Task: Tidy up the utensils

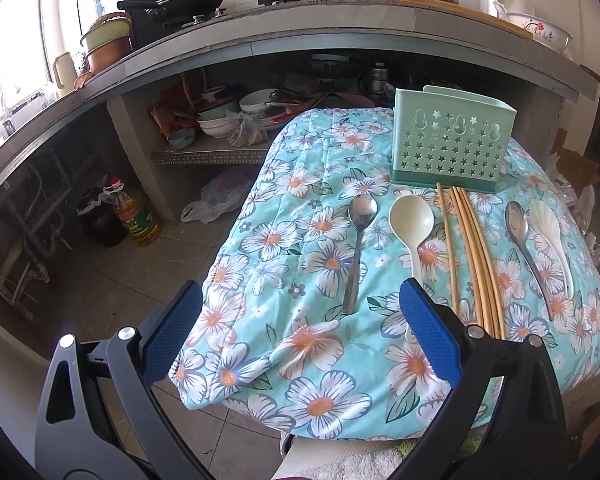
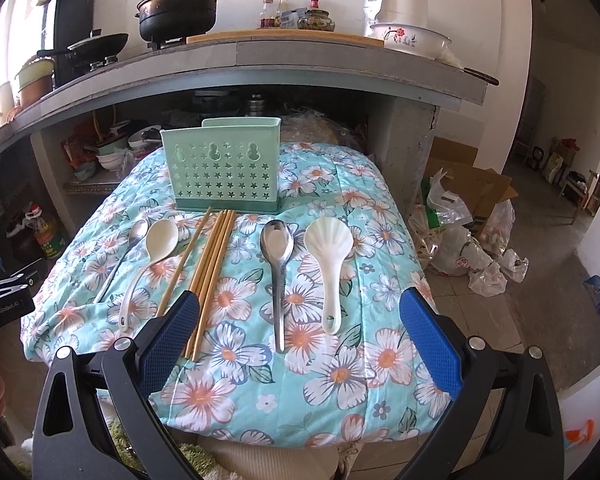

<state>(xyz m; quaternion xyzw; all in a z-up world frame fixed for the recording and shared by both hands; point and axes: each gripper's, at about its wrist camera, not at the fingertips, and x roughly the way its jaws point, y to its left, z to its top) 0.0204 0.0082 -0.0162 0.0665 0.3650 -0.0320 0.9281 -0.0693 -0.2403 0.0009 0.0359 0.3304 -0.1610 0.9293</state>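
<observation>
In the right wrist view, a surface draped in a light-blue floral quilted cloth (image 2: 340, 364) fills the middle of the frame. Along it, left to right, lie a slim stainless-steel spoon (image 2: 129, 245) at centre left, a cream plastic ladle-shaped spoon (image 2: 156, 252) just beside it, a bundle of pale wooden chopsticks (image 2: 212, 264) with one stick splayed off to the left, a broad stainless-steel spoon (image 2: 277, 268) and a white shell-shaped rice paddle (image 2: 329, 264). All handles point toward the lower edge. Above the chopsticks, upper centre, a mint-green plastic utensil holder with star-shaped holes (image 2: 224, 172) stands upright on the cloth.

The left gripper (image 1: 300, 332) hangs over the cloth's near left edge with jaws spread wide, gripping nothing. The right gripper (image 2: 300, 332) sits at lower centre, jaws equally wide and empty.
</observation>
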